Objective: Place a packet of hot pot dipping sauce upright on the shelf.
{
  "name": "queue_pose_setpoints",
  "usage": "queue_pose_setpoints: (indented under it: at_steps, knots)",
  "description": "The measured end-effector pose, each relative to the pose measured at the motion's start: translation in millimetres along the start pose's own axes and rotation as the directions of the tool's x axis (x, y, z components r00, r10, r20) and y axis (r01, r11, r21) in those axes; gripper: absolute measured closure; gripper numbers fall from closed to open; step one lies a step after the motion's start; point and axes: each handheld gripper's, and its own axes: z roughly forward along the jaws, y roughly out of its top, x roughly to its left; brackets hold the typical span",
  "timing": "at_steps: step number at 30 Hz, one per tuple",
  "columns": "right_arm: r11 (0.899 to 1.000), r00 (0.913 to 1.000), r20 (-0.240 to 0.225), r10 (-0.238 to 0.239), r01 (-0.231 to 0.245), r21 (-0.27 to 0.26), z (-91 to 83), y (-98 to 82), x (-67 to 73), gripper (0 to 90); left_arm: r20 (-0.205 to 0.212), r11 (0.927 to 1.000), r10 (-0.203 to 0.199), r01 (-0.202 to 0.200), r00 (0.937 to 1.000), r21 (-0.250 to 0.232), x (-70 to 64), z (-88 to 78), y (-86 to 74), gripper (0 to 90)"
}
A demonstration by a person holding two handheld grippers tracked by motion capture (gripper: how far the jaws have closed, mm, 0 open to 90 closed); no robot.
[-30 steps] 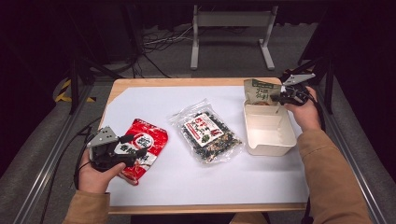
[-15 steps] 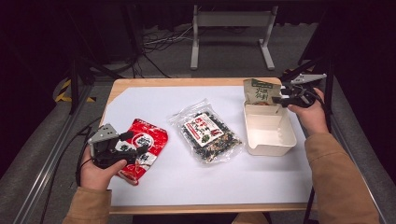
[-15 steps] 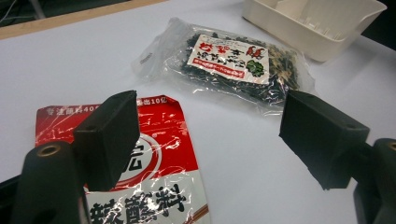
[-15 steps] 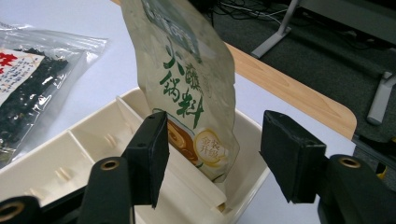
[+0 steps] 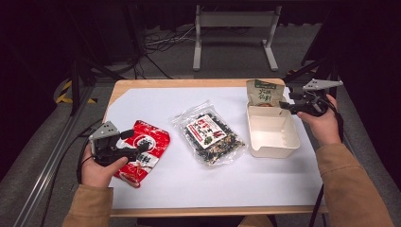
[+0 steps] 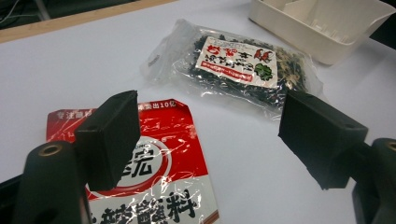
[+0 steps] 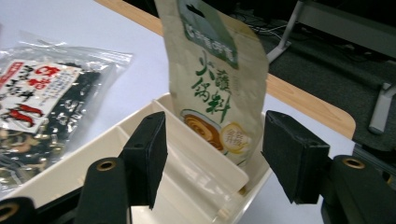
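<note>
— When your right gripper [image 7: 212, 158] stood just short of the green-and-tan pouch [image 7: 215, 79], its jaws had just been opening and were wide, with nothing pressed between them. How did that pouch look to handle?

— Light and soft, I judged: a thin, glossy film bag that would crumple and could slip. It stood upright in the far compartment of the cream box [image 5: 272, 135], at the right of the high view. You would have done best to take it by the flat top edge near the hang hole.

— And your left gripper [image 6: 210, 140]?

— Its jaws were wide too, empty, hovering over the red packet [image 6: 154, 154] at lower left. That one lay flat on the white table [image 5: 161, 101]: shiny wrap, white lettering, floppy, best pinched at a corner or seam.

— And the clear bag [image 5: 210, 137]?

— Centre of the frame, dark bits inside, untouched.
</note>
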Motion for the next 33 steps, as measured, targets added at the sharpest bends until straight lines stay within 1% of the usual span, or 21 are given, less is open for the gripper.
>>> queue_pose_setpoints:
  at_steps: [1,2,4,5,8,9,10,11,13,14,15,17,19,21,23,25,28,30,31,33]
  knots:
    - [1.0,1.0,-0.005,0.001,-0.001,-0.003,-1.8,0.0,1.9,40.3,-0.006,1.0,0.005,-0.005,1.0,-0.005,1.1,0.2,0.6,20.9]
    - [1.0,0.9999,-0.012,0.001,-0.001,-0.007,-4.6,0.2,5.2,40.4,-0.005,1.0,-0.001,0.001,1.0,-0.006,1.3,0.2,1.0,20.9]
    - [1.0,0.9997,-0.022,-0.005,0.005,-0.008,-8.7,0.5,10.6,41.0,-0.011,1.0,0.007,-0.007,0.9999,-0.005,3.1,0.1,1.8,21.0]
    - [1.0,0.9996,-0.027,-0.004,0.004,-0.011,-10.2,0.6,12.6,41.2,-0.009,1.0,-0.001,0.001,1.0,-0.001,3.0,0.5,1.8,21.3]
    - [1.0,0.9988,-0.049,0.004,-0.005,-0.024,-16.7,0.9,21.4,41.3,-0.016,1.0,0.0,0.0,0.9999,0.002,4.1,0.7,2.1,21.9]
    - [1.0,0.9988,-0.05,0.001,-0.003,-0.026,-17.9,0.8,23.5,41.3,-0.021,1.0,0.007,-0.007,0.9998,0.003,5.1,0.6,2.4,22.0]
    - [1.0,0.9987,-0.051,0.006,-0.007,-0.027,-19.4,0.6,26.7,41.3,-0.028,1.0,-0.005,0.005,0.9996,0.003,4.9,0.4,2.2,22.0]
    - [1.0,0.9987,-0.05,0.011,-0.012,-0.02,-20.9,0.0,30.1,41.3,-0.033,1.0,-0.006,0.007,0.9994,0.003,5.7,-0.1,2.3,21.8]
    - [1.0,0.9989,-0.047,0.01,-0.011,-0.011,-22.1,-2.5,37.2,41.3,-0.043,0.9999,-0.011,0.011,0.999,0.001,7.3,-1.9,1.7,21.7]
    - [1.0,0.9983,-0.056,0.013,-0.014,-0.024,-22.7,-4.9,41.6,41.3,-0.045,0.9999,-0.015,0.015,0.9989,0.003,7.9,-3.1,1.6,21.7]
    - [0.999,0.998,-0.062,0.016,-0.018,-0.032,-22.8,-6.5,44.0,41.4,-0.056,0.9999,-0.01,0.01,0.9984,-0.003,9.5,-4.8,1.5,21.7]
    - [0.999,0.997,-0.074,0.021,-0.024,-0.041,-23.0,-11.0,50.2,41.4,-0.07,1.0,-0.009,0.009,0.9975,-0.003,11.4,-8.5,1.5,21.7]
    - [0.998,0.9959,-0.085,0.029,-0.033,-0.049,-22.9,-13.8,54.1,41.4,-0.075,0.9999,-0.014,0.014,0.9971,-0.004,13.4,-11.7,1.2,21.5]
    - [0.998,0.9951,-0.092,0.035,-0.039,-0.046,-22.6,-15.8,58.5,41.4,-0.078,0.9999,-0.016,0.016,0.9968,-0.005,15.6,-13.9,0.7,20.9]
    - [0.999,0.9954,-0.091,0.029,-0.033,-0.036,-22.5,-16.4,64.5,41.5,-0.083,0.9997,-0.023,0.023,0.9963,0.0,18.4,-16.1,0.2,20.5]
    - [0.999,0.9961,-0.088,0.01,-0.013,-0.037,-22.2,-15.9,71.6,41.8,-0.095,0.9994,-0.034,0.034,0.9949,0.003,20.1,-16.9,-0.4,19.8]
    - [0.999,0.9946,-0.104,0.004,-0.009,-0.048,-21.4,-15.4,77.6,42.0,-0.096,0.9994,-0.031,0.032,0.9949,0.012,21.4,-17.9,-0.8,19.3]
    - [0.999,0.9927,-0.12,-0.008,0.002,-0.049,-19.4,-14.4,86.7,42.2,-0.102,0.9994,-0.027,0.029,0.9944,0.019,23.0,-18.5,-1.4,18.8]
    - [0.999,0.9927,-0.12,-0.008,0.002,-0.049,-19.4,-14.4,86.7,42.2,-0.102,0.9994,-0.027,0.029,0.9944,0.019,23.0,-18.5,-1.4,18.7]
    - [0.999,0.9905,-0.137,-0.009,0.002,-0.054,-18.8,-13.7,91.2,42.5,-0.106,0.9993,-0.024,0.027,0.9941,0.024,25.0,-19.6,-1.8,18.4]
